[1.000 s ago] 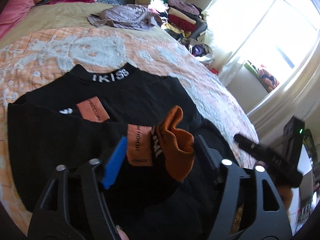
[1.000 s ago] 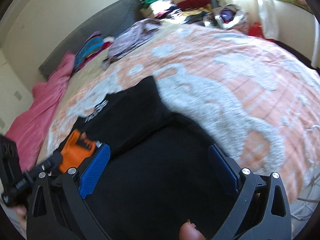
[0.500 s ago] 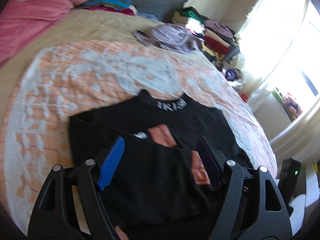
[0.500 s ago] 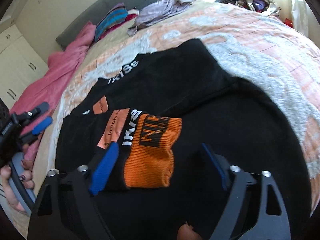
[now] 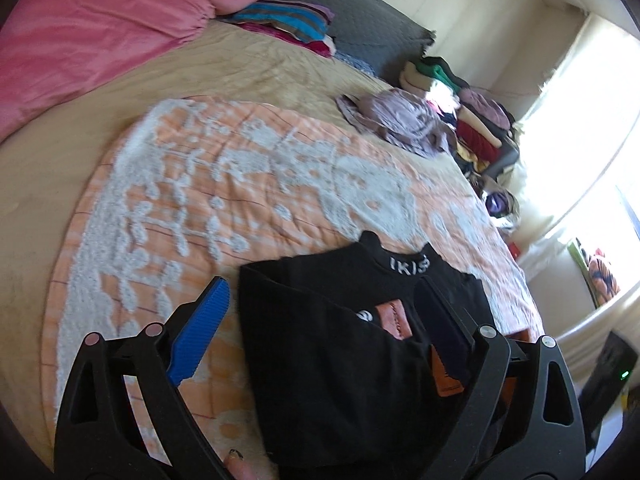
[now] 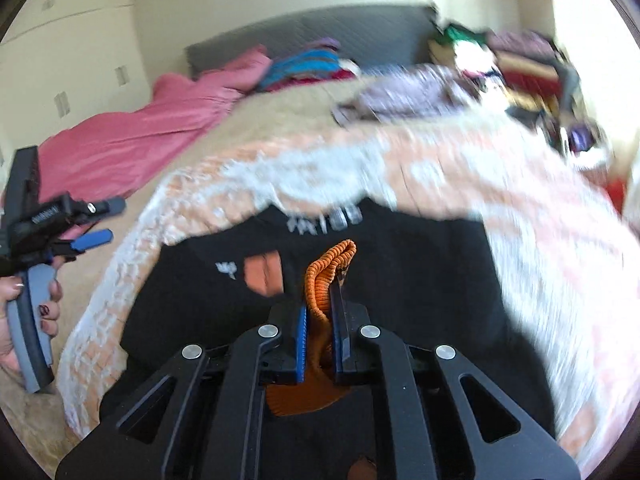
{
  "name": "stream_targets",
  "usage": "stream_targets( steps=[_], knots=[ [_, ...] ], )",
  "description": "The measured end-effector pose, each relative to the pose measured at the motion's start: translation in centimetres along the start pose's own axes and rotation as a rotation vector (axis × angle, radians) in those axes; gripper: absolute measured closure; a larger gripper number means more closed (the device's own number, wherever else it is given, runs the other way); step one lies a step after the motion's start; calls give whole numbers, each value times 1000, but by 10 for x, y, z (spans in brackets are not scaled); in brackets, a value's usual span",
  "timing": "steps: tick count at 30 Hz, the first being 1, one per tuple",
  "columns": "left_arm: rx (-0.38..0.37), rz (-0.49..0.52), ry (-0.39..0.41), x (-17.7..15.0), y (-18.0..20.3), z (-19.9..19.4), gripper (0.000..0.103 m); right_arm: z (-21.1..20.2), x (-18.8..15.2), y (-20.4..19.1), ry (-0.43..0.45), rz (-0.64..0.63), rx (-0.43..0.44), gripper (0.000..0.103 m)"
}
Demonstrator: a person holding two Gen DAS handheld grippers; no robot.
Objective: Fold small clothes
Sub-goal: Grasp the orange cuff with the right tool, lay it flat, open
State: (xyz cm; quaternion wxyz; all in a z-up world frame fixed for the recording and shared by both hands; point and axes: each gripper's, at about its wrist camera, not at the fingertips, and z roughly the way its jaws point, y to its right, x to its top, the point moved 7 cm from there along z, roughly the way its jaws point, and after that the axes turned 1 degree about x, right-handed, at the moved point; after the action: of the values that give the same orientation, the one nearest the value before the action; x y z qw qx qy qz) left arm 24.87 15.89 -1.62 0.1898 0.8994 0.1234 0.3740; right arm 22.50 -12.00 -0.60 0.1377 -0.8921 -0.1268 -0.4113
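A black garment (image 5: 340, 356) with white lettering and orange patches lies on the orange-and-white bedspread (image 5: 224, 200). Its orange ribbed cuff (image 6: 326, 276) is pinched between my right gripper's blue pads; the right gripper (image 6: 320, 320) is shut on it, just above the black garment (image 6: 400, 264). My left gripper (image 5: 324, 328) is open and empty, hovering over the garment's left edge. It also shows in the right wrist view (image 6: 80, 224) at far left, held off the cloth.
A pink blanket (image 5: 88, 40) and striped folded clothes (image 5: 288, 24) lie at the bed's head. A lilac garment (image 5: 400, 120) and a pile of clothes (image 5: 476, 120) sit at the far right near the bright window. The right wrist view is motion-blurred.
My left gripper let go of the orange cuff and pulled back left. My right gripper moved over the cuff and shut on it, lifting it.
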Motion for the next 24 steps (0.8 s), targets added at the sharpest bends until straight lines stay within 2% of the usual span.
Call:
stream_targets(
  steps=[2,5,9,17,24],
  knots=[
    [11,-15,10,2,-6,-3,17,-7,19,-5,28,-54,15,95],
    [27,-15,22,5,-11,-5,17,-15,42,-2,93,-129,-8,95],
    [37,7,14,2,-7,-1,17,-12,52,16,106,-148,-37,95],
    [39,88,-46,-16,14,19,17,13,24,60,50,-93,-112,95],
    [27,148,-97,-35,33,36,17,23,4,78,18,-27,-123,95]
  ],
)
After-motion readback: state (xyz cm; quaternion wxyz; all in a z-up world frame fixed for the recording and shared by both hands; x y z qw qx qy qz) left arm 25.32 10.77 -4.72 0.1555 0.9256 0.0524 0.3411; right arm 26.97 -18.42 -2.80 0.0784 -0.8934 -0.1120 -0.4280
